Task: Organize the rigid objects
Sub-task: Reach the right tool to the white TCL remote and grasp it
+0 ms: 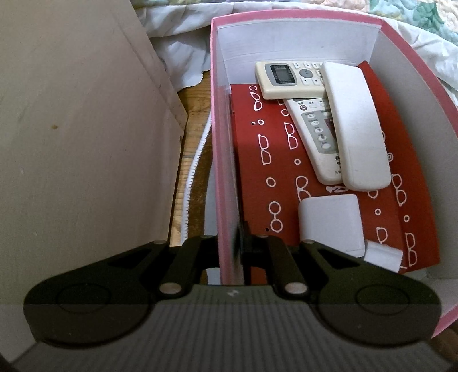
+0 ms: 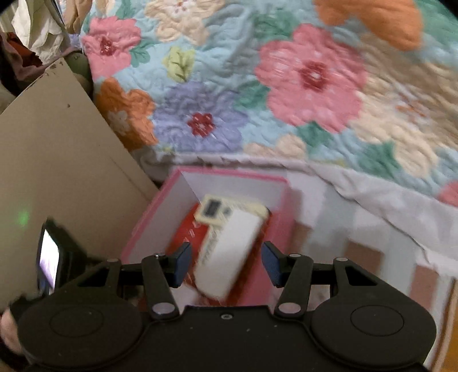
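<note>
Left gripper (image 1: 237, 249) is pinched shut on the near-left wall of the pink open-top cardboard box (image 1: 297, 17), one finger outside, one inside, so it seems to be steadying the box. The box sits just ahead of and to the right of that claw.

Inside, ahead of the left claw: a cream remote with a small grey screen (image 1: 286, 75) lies across the far end. A white button remote (image 1: 317, 137) and a plain white smooth-backed remote (image 1: 355, 126) lie side by side, long axes running away from the claw, the plain one overlapping the other two. A small white rectangular block (image 1: 332, 220) lies close in front of the claw on the red liner printed with white spectacles (image 1: 257, 177).

Right gripper (image 2: 226, 263) is half open, blue pads apart and empty. It hangs above the box; the plain white remote shows between the pads but lower down, not touched. The view is blurred.

Judgement: the remote was likely just dropped in. The right hand is the free one, so it fetches the next item. None shows near it; only a floral quilted bedspread (image 2: 286, 85) lies ahead. A beige flat cardboard panel (image 1: 71, 114) stands to the left.
</note>
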`<state>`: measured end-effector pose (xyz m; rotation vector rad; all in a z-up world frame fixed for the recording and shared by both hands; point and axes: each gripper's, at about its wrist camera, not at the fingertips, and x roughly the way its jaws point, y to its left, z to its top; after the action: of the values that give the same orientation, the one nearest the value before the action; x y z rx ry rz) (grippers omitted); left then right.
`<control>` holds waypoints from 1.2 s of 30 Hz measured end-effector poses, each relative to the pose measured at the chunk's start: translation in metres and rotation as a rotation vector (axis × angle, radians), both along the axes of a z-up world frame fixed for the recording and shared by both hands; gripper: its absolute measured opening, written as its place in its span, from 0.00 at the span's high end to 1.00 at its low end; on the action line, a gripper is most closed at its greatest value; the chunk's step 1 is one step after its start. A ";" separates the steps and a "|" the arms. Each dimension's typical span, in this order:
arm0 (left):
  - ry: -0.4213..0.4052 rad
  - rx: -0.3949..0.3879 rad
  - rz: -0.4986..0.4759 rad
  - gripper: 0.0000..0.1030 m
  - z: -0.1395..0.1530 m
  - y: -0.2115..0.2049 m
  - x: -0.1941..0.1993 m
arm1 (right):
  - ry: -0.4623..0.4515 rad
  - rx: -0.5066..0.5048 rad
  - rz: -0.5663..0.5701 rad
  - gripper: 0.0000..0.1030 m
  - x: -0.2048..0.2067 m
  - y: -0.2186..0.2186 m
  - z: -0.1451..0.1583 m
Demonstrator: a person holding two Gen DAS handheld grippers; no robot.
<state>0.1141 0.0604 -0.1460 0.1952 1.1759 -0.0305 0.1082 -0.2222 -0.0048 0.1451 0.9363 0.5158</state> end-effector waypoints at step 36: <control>0.006 0.010 0.039 0.93 0.001 -0.003 0.002 | 0.510 0.019 -0.548 0.28 -0.066 -0.156 -0.163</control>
<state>0.1166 0.0578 -0.1455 0.1814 1.1853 0.0091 0.0420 -0.3779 -0.1675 0.5520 1.3271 -0.0305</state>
